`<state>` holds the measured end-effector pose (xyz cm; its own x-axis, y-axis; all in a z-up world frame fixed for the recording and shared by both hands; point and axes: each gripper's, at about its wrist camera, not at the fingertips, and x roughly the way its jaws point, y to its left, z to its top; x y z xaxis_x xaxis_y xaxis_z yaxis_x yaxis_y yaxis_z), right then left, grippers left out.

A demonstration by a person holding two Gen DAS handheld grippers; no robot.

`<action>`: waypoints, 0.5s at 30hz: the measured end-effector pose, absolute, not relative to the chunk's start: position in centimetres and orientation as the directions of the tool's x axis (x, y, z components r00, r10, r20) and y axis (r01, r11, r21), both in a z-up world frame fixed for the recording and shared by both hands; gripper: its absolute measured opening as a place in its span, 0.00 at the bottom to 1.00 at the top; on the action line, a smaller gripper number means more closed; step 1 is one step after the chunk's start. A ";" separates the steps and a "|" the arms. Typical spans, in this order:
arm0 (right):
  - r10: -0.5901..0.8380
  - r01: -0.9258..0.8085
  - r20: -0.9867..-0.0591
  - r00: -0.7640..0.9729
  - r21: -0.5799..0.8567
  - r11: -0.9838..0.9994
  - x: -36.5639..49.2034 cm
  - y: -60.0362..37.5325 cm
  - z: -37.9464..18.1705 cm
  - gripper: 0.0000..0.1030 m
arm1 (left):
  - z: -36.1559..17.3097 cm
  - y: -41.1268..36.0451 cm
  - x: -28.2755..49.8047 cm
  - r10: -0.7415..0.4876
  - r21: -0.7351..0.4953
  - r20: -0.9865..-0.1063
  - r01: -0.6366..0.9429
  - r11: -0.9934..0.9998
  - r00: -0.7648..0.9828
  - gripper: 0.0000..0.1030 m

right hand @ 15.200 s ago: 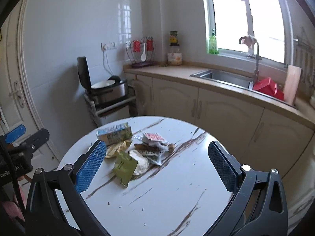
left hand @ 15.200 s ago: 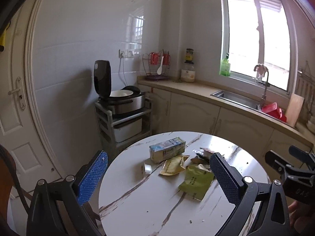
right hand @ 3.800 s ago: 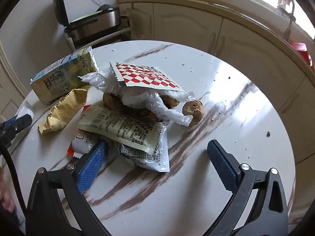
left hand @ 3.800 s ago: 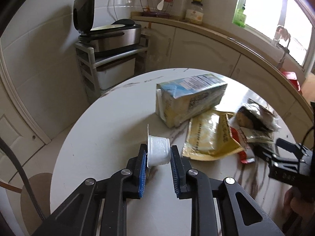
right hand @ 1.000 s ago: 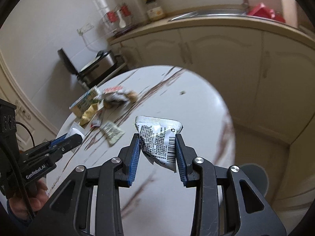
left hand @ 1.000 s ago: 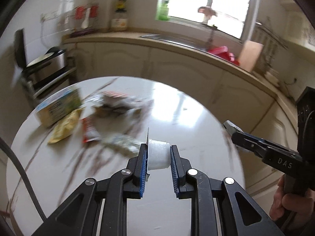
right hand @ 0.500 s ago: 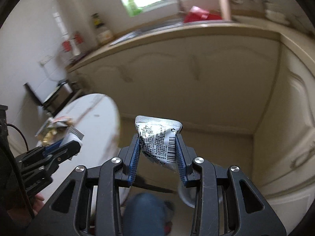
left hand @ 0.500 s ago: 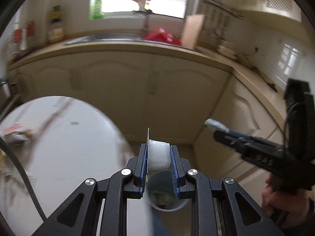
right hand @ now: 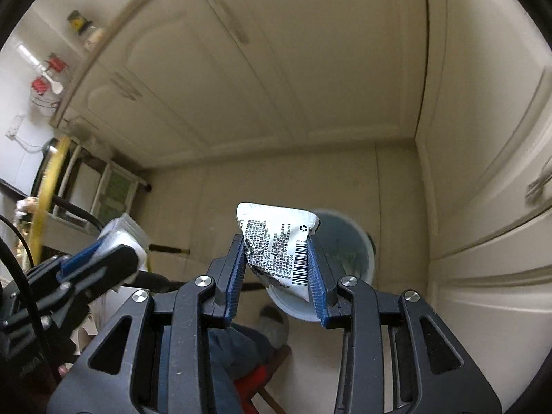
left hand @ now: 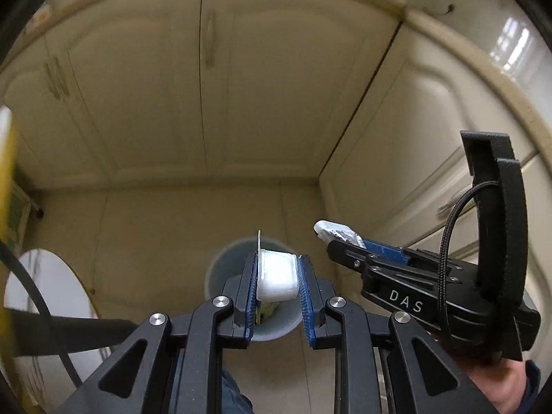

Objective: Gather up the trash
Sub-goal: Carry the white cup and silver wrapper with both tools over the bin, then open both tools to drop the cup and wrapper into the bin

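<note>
My left gripper is shut on a small white plastic cup and holds it above a pale blue trash bin on the floor. My right gripper is shut on a white and silver wrapper with a barcode, held over the same bin. The right gripper also shows in the left wrist view, just right of the cup. The left gripper shows in the right wrist view at the left.
Cream cabinet doors form a corner behind the bin. The white round table's edge is at lower left. A wire shelf unit stands at the left. The person's leg and shoe are below the bin.
Both grippers have swung away from the table and tilted down toward the floor. The trash bin now sits right below both held items.
</note>
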<state>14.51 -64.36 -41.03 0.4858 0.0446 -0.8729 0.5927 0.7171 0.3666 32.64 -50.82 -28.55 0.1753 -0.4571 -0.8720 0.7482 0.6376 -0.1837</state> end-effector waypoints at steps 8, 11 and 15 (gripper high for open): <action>0.110 0.658 -0.907 0.407 0.374 0.654 14.8 -66.5 -48.2 0.32 | -35.1 -55.8 35.9 -0.356 -0.183 -0.929 0.713 0.677 0.100 0.18; 0.130 0.673 -0.912 0.390 0.378 0.636 14.6 -66.8 -50.0 0.35 | -36.8 -57.4 37.0 -0.335 -0.194 -0.940 0.701 0.686 0.068 0.22; 0.153 0.681 -0.914 0.377 0.385 0.623 14.7 -66.8 -51.9 0.45 | -38.0 -58.3 38.5 -0.310 -0.200 -0.949 0.665 0.720 0.050 0.54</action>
